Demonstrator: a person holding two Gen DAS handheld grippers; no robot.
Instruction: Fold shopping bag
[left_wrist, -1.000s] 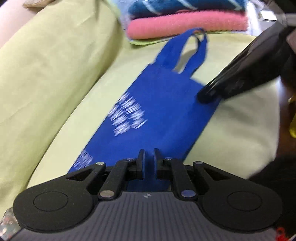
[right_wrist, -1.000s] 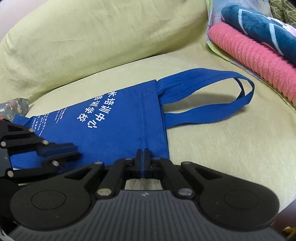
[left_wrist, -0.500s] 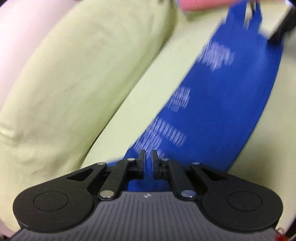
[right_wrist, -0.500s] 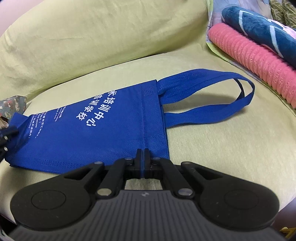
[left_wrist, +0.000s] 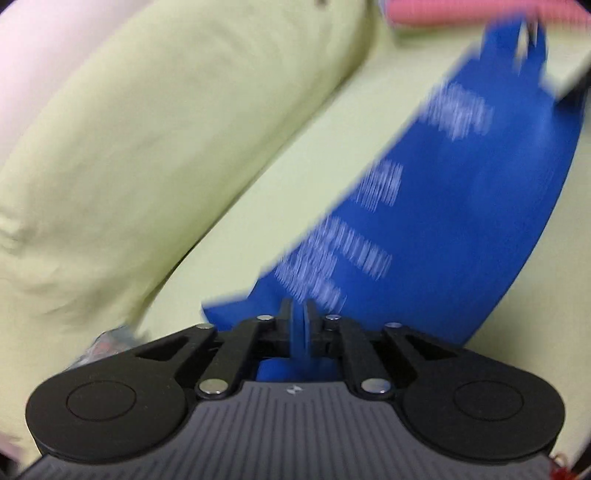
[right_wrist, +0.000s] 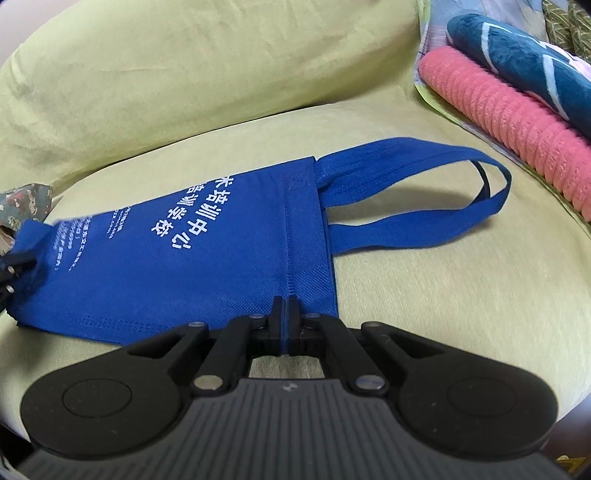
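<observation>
Blue shopping bag (right_wrist: 207, 251) flat on green sofa seat cushion (right_wrist: 461, 295), handles (right_wrist: 424, 195) toward folded towels (right_wrist: 517, 147) at cushion's far right edge, left hand-held gripper (left_wrist: 300, 325) pinching bag's bottom end, right hand-held gripper (right_wrist: 286, 325) clamped on bag's near edge by its mouth.
</observation>
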